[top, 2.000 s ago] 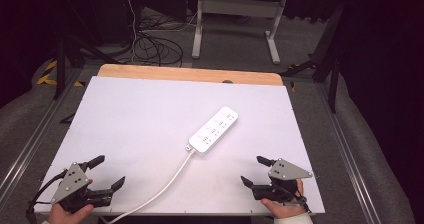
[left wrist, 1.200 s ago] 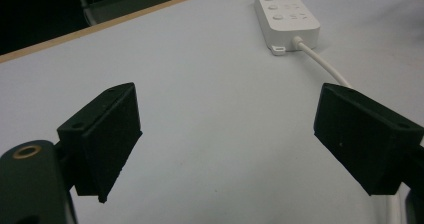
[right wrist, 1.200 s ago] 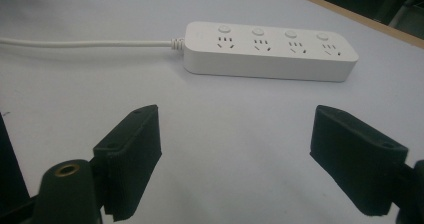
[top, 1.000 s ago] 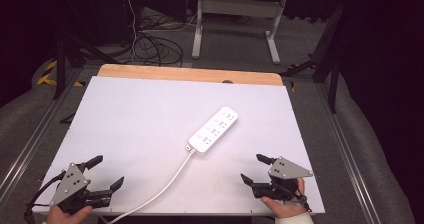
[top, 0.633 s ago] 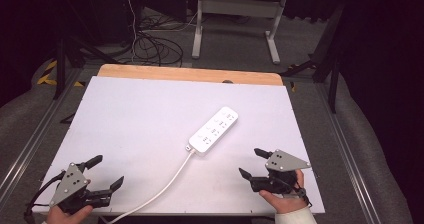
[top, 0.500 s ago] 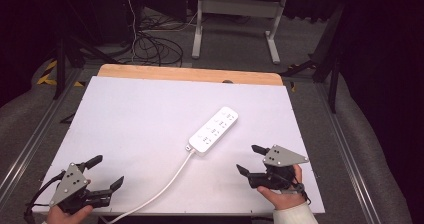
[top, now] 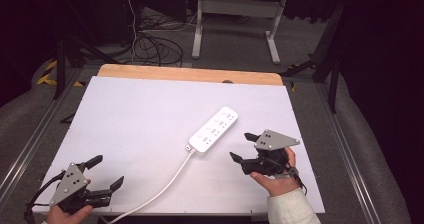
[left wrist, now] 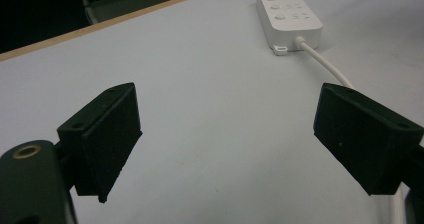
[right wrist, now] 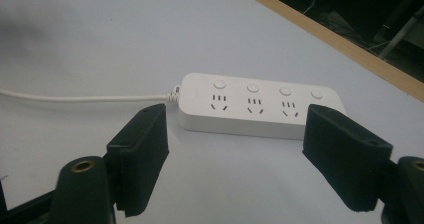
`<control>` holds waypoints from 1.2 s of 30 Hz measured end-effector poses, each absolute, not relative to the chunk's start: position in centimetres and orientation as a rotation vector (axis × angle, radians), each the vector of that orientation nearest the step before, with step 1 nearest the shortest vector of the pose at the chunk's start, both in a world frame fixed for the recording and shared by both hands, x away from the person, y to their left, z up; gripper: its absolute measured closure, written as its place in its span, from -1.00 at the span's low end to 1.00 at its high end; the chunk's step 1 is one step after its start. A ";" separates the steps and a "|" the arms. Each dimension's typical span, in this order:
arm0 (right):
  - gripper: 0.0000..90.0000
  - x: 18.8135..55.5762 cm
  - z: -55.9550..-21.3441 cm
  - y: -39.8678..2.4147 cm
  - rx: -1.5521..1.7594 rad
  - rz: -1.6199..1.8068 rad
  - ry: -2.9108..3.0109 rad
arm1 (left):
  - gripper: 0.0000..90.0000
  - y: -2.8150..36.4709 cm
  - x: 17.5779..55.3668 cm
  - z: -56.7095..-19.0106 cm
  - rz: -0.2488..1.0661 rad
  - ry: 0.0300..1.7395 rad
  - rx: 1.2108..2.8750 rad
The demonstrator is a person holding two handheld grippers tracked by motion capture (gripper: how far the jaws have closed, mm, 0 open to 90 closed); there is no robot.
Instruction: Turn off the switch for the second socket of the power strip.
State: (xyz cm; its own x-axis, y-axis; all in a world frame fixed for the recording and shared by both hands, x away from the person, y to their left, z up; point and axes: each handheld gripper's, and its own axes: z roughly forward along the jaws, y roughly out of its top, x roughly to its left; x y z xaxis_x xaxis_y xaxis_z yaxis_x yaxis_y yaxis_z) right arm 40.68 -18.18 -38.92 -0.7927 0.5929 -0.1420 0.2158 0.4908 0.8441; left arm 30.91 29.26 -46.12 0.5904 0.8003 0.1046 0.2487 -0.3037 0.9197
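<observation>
A white power strip (top: 213,131) lay flat on the white table (top: 130,119), a little right of centre, turned on a diagonal, with its white cord (top: 165,186) running from its near end toward the table's front edge. The right hand-held gripper (top: 246,148) hovered just beside the strip's near end, jaws spread wide and gripping nothing; in the right gripper view the strip (right wrist: 260,106) sat framed between the two black jaws but apart from both. The left hand-held gripper (top: 107,171) waited near the front left corner, likewise wide open and empty, well apart from the strip, which showed far ahead in the left gripper view (left wrist: 289,18). The likely step was a grasp of the strip by the right side. Its risks looked plain: the smooth plastic body could slide on the slick table if one jaw touched first, skewing it out of the gap; closing across its length rather than its width might exceed the jaw span; and the trailing cord could drag or tug the strip as it lifted, or be pinched under a jaw near the strain relief.
</observation>
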 end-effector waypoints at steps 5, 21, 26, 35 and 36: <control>-0.41 41.3 -38.4 -17.4 0.649 1.225 2.332 | -0.73 29.2 30.9 -46.1 0.705 0.855 1.839; 0.86 42.8 -37.7 -14.7 0.557 1.265 2.442 | -0.73 29.2 30.8 -46.1 0.711 0.842 1.849; 1.00 43.9 -38.2 -13.3 0.573 1.260 2.499 | -0.73 29.3 30.6 -46.2 0.717 0.852 1.842; 1.00 47.2 -39.4 -10.7 0.699 1.233 2.500 | -0.72 29.5 30.4 -46.2 0.722 0.861 1.840; 1.00 47.2 -39.4 -10.7 0.699 1.233 2.500 | -0.72 29.5 30.4 -46.2 0.722 0.861 1.840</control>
